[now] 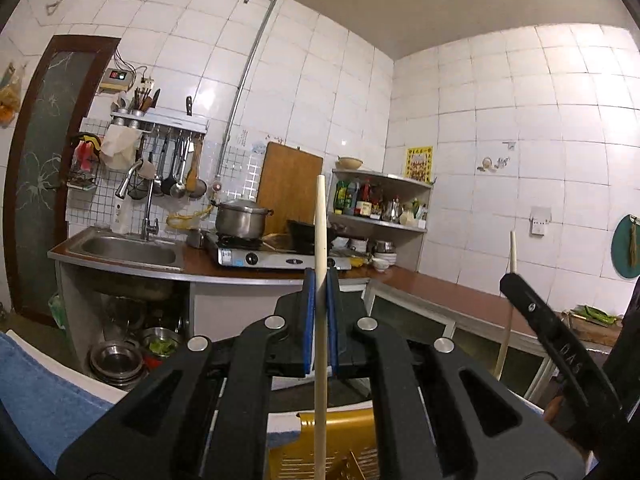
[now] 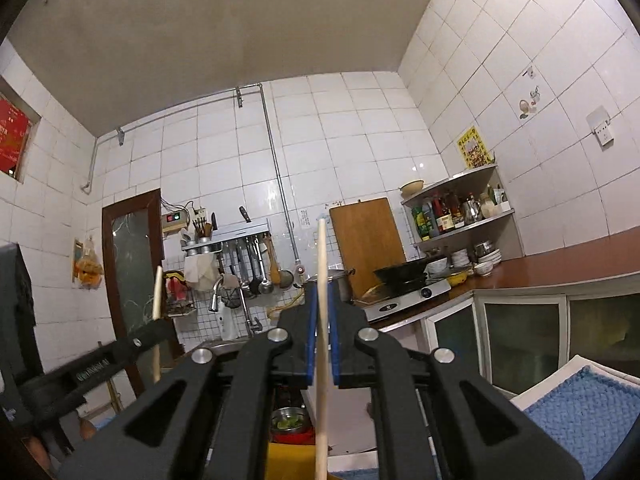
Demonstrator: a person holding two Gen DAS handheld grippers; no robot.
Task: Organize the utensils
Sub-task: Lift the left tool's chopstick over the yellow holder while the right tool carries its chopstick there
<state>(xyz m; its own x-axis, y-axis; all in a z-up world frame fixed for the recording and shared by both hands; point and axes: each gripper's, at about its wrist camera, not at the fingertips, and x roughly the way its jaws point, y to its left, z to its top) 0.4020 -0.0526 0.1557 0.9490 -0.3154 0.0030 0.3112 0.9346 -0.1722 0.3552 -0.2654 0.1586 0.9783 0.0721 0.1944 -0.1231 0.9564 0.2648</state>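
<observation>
Left wrist view: my left gripper [image 1: 321,280] clamps chopstick [image 1: 320,220] upright; right gripper [image 2: 321,292] clamps second chopstick [image 2: 322,260]. Both raised above yellow basket [image 1: 320,440]; I judge placing remains.

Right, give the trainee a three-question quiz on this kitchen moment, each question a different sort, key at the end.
1. True or false: each pair of tongs, left tongs and right tongs, is shut on a wooden stick.
2. Multiple choice: on the stove, the steel pot is A) lidded B) open C) tipped over.
3. Fill in: the ladles hang above the ____.

Key
1. True: the left stick and right stick are both clamped between blue pads.
2. A
3. sink
</observation>
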